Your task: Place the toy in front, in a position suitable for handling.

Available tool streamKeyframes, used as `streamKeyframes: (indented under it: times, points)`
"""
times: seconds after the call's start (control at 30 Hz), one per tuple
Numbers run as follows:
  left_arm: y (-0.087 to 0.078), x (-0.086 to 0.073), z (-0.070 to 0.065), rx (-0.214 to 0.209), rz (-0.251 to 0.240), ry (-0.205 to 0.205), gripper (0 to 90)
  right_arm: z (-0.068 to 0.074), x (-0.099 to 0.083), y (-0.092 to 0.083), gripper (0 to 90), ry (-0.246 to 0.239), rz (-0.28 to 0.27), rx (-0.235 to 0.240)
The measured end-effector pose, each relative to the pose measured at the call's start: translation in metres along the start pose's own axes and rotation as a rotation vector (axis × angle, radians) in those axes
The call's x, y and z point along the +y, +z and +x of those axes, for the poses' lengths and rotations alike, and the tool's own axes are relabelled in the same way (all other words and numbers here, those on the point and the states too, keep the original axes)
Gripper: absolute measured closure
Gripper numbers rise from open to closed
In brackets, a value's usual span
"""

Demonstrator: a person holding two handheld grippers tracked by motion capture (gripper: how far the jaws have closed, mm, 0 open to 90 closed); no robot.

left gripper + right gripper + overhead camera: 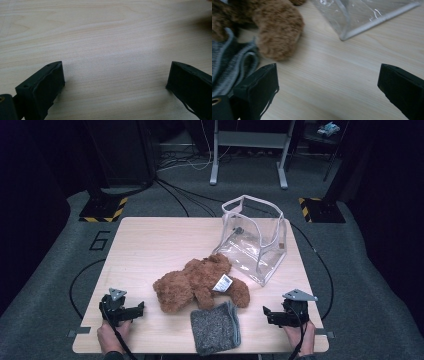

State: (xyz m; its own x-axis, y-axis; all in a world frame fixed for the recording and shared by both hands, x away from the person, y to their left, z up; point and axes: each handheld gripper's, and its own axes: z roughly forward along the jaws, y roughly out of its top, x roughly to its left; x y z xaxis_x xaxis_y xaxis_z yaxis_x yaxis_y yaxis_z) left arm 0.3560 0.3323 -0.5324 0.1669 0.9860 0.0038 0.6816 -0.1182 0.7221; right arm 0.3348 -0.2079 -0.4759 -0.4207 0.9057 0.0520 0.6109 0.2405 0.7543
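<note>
One fluffy brown teddy bear (197, 282), white tag, lying flat.

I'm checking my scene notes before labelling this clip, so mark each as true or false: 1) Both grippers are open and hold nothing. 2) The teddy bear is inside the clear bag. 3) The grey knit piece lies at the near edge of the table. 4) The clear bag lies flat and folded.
1) True: the left gripper and right gripper have jaws wide apart over bare table.
2) False: the teddy bear lies on the table beside the clear bag.
3) True: the grey knit piece lies there.
4) False: it stands open.
</note>
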Motion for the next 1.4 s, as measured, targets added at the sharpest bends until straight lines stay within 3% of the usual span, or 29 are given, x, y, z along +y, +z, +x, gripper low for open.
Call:
streamKeyframes:
  times: [0.23,0.27,0.43,0.67,0.8,0.97,1.17,1.4]
  points:
    - [0.000,0.000,0.000,0.002,-0.001,-0.002,0.7,0.044,0.018,-0.003,3.3,-0.079,-0.009,0.090]
    - [0.000,0.000,0.000,0.004,-0.001,-0.001,0.7,0.052,0.019,-0.001,3.4,-0.090,-0.013,0.120]
    - [0.000,0.000,0.000,0.005,-0.004,0.001,0.8,0.089,0.022,0.010,3.2,-0.163,0.025,0.182]
    - [0.000,0.000,0.000,0.005,-0.004,0.000,0.8,0.126,0.020,0.027,2.7,-0.232,0.064,0.240]
    - [0.000,0.000,-0.001,0.005,-0.002,-0.001,0.8,0.144,0.017,0.037,2.5,-0.273,0.098,0.249]
    - [0.000,0.000,0.000,0.005,-0.004,0.000,0.8,0.156,0.009,0.049,2.5,-0.306,0.144,0.249]
    - [0.000,0.000,0.000,0.004,-0.002,-0.001,0.8,0.154,-0.001,0.061,4.5,-0.318,0.186,0.243]
    - [0.000,0.000,0.000,0.005,-0.004,0.000,0.9,0.152,-0.006,0.065,10.5,-0.322,0.182,0.242]
